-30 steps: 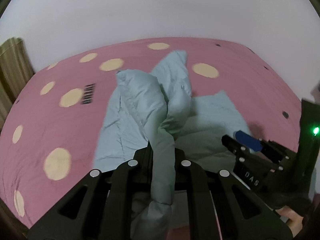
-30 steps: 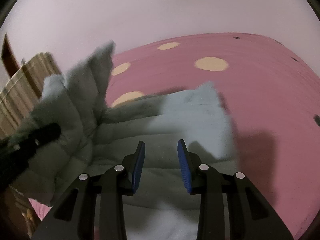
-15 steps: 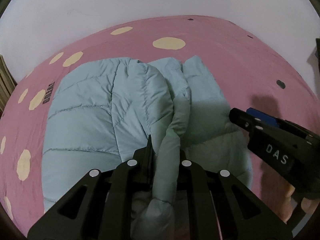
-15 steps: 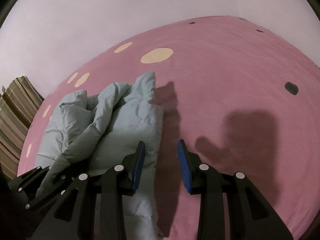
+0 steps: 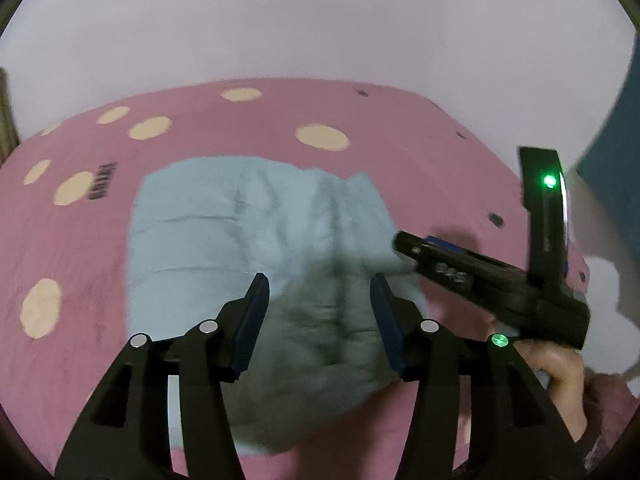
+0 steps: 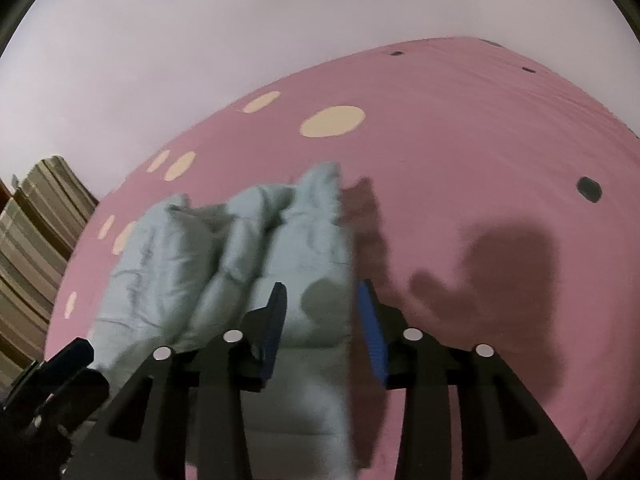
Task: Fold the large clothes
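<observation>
Presently listed: one pale blue padded jacket (image 5: 256, 240), lying bunched on a pink bedspread (image 5: 400, 128) with cream spots.

Left claw (image 5: 318, 312): jaws have just been opening and now stand apart with nothing pressed between them. The jacket lies directly ahead of and beneath the fingertips, spreading further to the claw's left than to its right; its near end shows in the gap between the fingers.

Right claw (image 6: 322, 320): jaws have just been opening a little and stand moderately apart, gripping nothing. The jacket (image 6: 248, 248) lies ahead and to this claw's left, its right-hand edge passing under the gap between the fingers; bare bedspread (image 6: 480, 152) lies to the claw's right.

Right claw as seen from the left wrist (image 5: 404, 242): just beside the jacket's right edge, held by a hand (image 5: 560, 376) at the lower right.

Backdrop: plain pale wall (image 5: 320, 20); striped fabric (image 6: 36, 240) off the bed's left side.
</observation>
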`<state>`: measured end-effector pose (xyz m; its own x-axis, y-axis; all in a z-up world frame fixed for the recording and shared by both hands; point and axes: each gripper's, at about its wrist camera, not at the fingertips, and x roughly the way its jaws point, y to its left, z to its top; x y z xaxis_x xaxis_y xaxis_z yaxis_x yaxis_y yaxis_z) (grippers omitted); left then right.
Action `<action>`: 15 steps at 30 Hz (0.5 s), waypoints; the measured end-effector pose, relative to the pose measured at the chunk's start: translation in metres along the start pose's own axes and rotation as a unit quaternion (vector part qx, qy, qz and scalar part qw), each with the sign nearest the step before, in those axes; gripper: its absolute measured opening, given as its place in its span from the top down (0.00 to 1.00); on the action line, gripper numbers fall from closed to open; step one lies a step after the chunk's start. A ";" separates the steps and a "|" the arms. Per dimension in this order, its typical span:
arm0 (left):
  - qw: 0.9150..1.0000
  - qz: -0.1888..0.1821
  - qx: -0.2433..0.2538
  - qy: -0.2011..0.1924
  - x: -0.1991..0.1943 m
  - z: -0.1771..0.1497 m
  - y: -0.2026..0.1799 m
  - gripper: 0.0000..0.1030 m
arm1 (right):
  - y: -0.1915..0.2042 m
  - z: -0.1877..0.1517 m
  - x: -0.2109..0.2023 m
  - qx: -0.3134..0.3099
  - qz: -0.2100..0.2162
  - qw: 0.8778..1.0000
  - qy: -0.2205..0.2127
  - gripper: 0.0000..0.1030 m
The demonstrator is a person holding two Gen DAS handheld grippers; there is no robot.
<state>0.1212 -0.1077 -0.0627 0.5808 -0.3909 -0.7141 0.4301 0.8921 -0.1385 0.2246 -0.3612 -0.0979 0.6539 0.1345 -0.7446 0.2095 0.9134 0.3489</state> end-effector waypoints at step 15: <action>0.990 0.092 -0.108 0.003 0.008 -0.024 0.123 0.47 | 0.073 -0.010 0.029 -0.032 0.057 0.997 0.049 0.37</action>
<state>0.1622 0.0047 -0.1018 0.6317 -0.2173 -0.7442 0.1602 0.9758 -0.1489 0.2516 -0.2864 -0.1000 0.5953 0.2733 -0.7556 0.0893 0.9121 0.4002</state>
